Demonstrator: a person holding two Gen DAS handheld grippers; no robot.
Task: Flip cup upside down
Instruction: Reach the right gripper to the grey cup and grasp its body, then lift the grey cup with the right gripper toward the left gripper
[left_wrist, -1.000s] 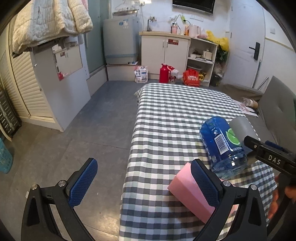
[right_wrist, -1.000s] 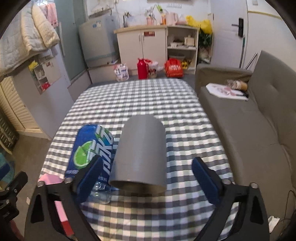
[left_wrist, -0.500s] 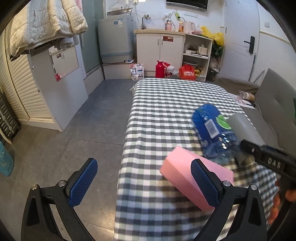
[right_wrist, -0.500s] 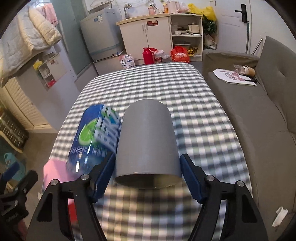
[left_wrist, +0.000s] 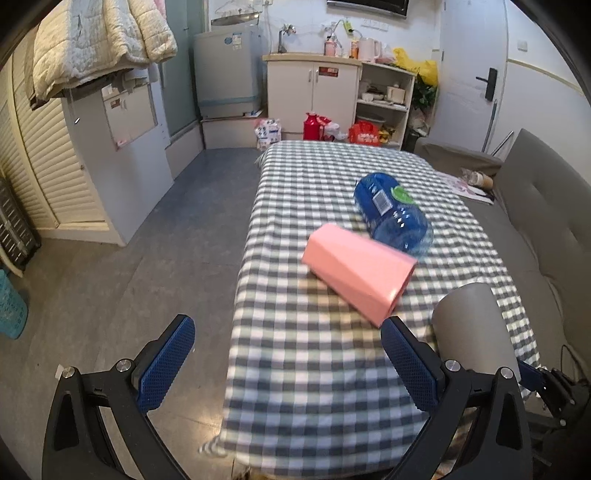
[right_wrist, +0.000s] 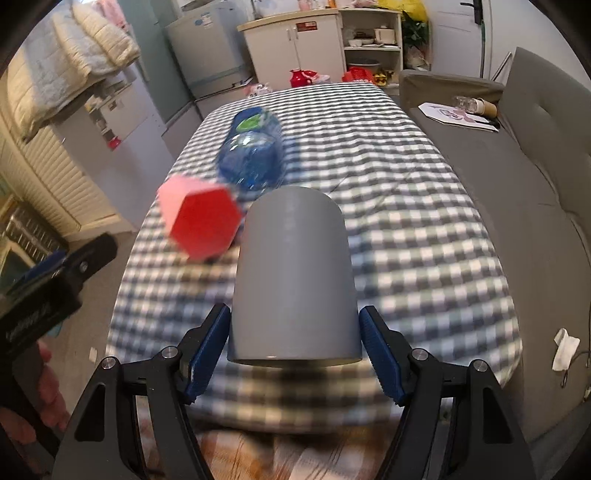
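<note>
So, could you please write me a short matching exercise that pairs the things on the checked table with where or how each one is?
Things:
1. grey cup
2. pink cup
3. blue bottle
4. left gripper

States:
A. lying on its side, furthest along the table
B. open, holding nothing
C. clamped between the right gripper's fingers
D. lying on its side, near the table's left edge

Pairs: 1-C, 2-D, 3-A, 4-B

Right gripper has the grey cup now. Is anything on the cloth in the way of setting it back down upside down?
Nothing lies straight ahead of the grey cup on the checked tablecloth. The pink cup lies on its side close on the left, the blue bottle beyond it. The right gripper clamps the cup.
</note>
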